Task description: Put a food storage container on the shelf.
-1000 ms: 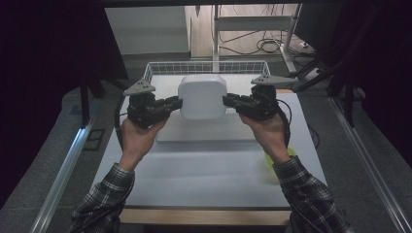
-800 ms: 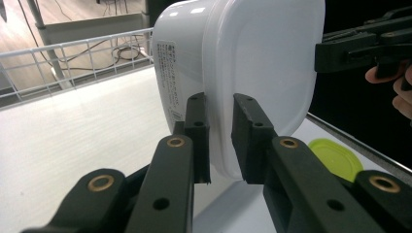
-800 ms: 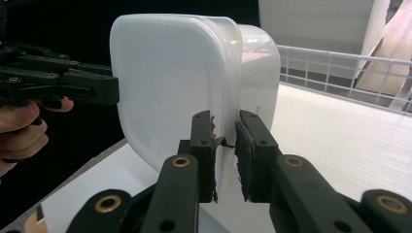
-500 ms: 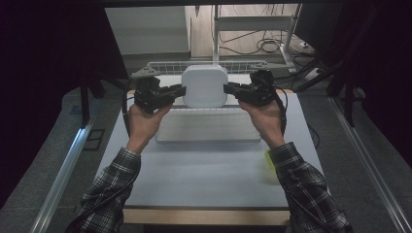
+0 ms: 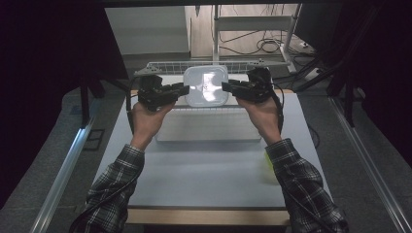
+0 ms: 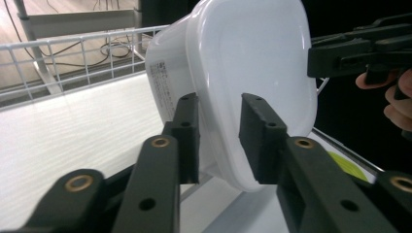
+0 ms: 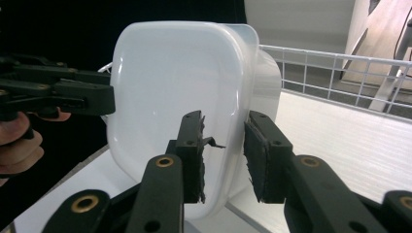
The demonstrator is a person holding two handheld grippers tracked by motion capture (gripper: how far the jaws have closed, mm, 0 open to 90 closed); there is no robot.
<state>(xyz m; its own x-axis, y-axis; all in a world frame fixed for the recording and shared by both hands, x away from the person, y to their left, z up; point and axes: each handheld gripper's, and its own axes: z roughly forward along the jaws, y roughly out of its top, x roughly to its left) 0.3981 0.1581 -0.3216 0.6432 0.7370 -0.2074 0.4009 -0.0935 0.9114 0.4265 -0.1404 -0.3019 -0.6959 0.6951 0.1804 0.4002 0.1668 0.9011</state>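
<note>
now both hand-held grippers (image 5: 180, 90) (image 5: 227, 86), just loosened, flank the white container (image 5: 206, 86).

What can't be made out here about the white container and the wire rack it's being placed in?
- White container: contents hidden, high view; lid and glare cover it.
- Label on its side: print too small, left gripper view.
- Wire rack: floor hidden behind the container, high view.
- Yellow-green thing: the sleeve covers most of it, high view.

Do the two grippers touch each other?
Apart. The high view shows the white container between left gripper and right gripper; their jaws, astride its rim, have just been opening.
</note>
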